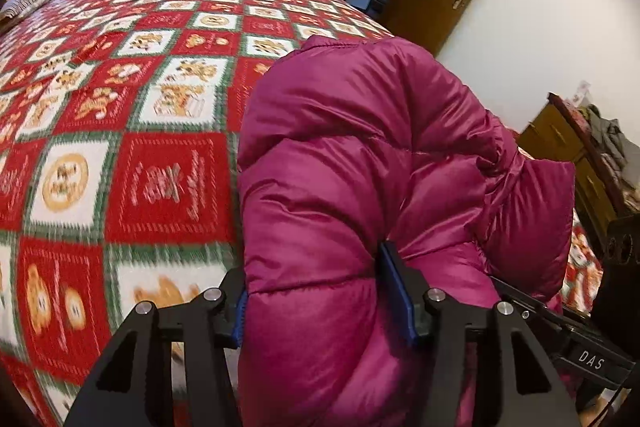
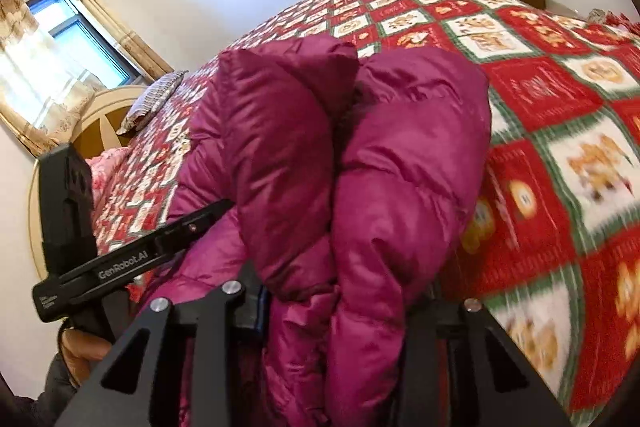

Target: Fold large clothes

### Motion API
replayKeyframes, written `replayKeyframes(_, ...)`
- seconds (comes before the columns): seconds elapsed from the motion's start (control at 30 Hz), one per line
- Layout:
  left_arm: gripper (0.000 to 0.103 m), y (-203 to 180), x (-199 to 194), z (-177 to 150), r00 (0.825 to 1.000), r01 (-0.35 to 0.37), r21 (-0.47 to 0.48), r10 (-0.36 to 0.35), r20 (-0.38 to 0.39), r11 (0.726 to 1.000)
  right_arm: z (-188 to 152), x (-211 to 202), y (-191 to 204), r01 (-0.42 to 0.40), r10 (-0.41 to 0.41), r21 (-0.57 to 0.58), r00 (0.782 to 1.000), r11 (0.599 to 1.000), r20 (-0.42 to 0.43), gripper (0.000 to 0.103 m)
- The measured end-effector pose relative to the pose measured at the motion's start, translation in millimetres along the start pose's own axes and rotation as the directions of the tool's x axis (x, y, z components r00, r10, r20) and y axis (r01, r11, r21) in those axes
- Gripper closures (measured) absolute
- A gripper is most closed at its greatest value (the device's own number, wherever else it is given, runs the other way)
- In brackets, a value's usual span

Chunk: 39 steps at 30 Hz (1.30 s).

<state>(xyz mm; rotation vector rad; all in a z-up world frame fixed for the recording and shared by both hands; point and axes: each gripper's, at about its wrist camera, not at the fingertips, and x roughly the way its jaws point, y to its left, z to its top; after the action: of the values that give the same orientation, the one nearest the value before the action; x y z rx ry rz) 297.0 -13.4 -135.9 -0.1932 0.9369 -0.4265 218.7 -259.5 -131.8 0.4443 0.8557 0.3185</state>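
1. Left gripper (image 1: 320,291): both blue pads pinched into a thick fold of the magenta puffer jacket (image 1: 360,155).
2. Right gripper (image 2: 340,311): clamped on the jacket too; right finger buried in fabric.
3. Jacket bunched, held up above the bedspread (image 1: 120,107); its lower hem is cut off.
4. Bedspread blurred; open quilt beyond; pillow (image 2: 154,99) far off.

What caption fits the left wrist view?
Left hand-held gripper clamps a magenta puffer jacket above a red patchwork bedspread.
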Motion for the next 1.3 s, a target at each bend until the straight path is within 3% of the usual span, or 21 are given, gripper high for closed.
replayKeyframes(0.17, 0.047, -24.1, -7.0, -6.4, 0.999, 0.052, 0.025, -0.051, -0.015, 0.998, -12.1, -32.6, 1.0, 0.041, -0.040, -0.011, 0.998, 0.999, 0.051, 0.066)
replayKeyframes(0.37, 0.047, -69.6, -9.1, 11.5, 0.994, 0.107, 0.096, -0.110, 0.021, 0.990, 4.0, -69.0, -15.9, 0.083, -0.081, -0.006, 0.985, 0.997, 0.152, 0.066)
replayKeyframes(0.53, 0.047, -115.5, 10.9, 36.9, 0.986, 0.155, 0.141, -0.161, 0.032, 0.978, 29.5, -94.5, -35.3, 0.170, -0.161, -0.018, 0.958, 0.985, 0.238, 0.066)
replayKeyframes(0.7, 0.047, -159.8, 46.9, 54.4, 0.987, 0.155, 0.187, -0.162, 0.022, 0.970, 67.5, -105.5, -69.3, 0.238, -0.232, 0.016, 0.929, 0.971, 0.287, 0.066)
replayKeyframes(0.8, 0.047, -179.1, 72.3, 64.2, 0.990, 0.136, 0.191, -0.140, 0.006, 0.972, 92.1, -100.7, -96.4, 0.251, -0.253, 0.045, 0.922, 0.967, 0.293, 0.066)
replayKeyframes(0.97, 0.047, -200.6, 117.3, 75.6, 0.999, 0.040, 0.218, -0.034, -0.033, 0.975, 113.2, -66.8, -138.7, 0.300, -0.310, 0.078, 0.922, 0.951, 0.234, 0.066)
replayKeyframes(1.17, 0.047, -211.8, 149.3, 78.3, 0.997, -0.052, 0.255, 0.064, -0.038, 0.965, 124.2, -35.9, -182.1, 0.268, -0.296, 0.167, 0.940, 0.949, 0.171, 0.066)
replayKeyframes(1.3, 0.043, -217.2, 161.8, 78.4, 0.993, -0.105, 0.262, 0.115, -0.023, 0.959, 125.5, -29.9, -209.3, 0.187, -0.226, 0.245, 0.964, 0.951, 0.141, 0.063)
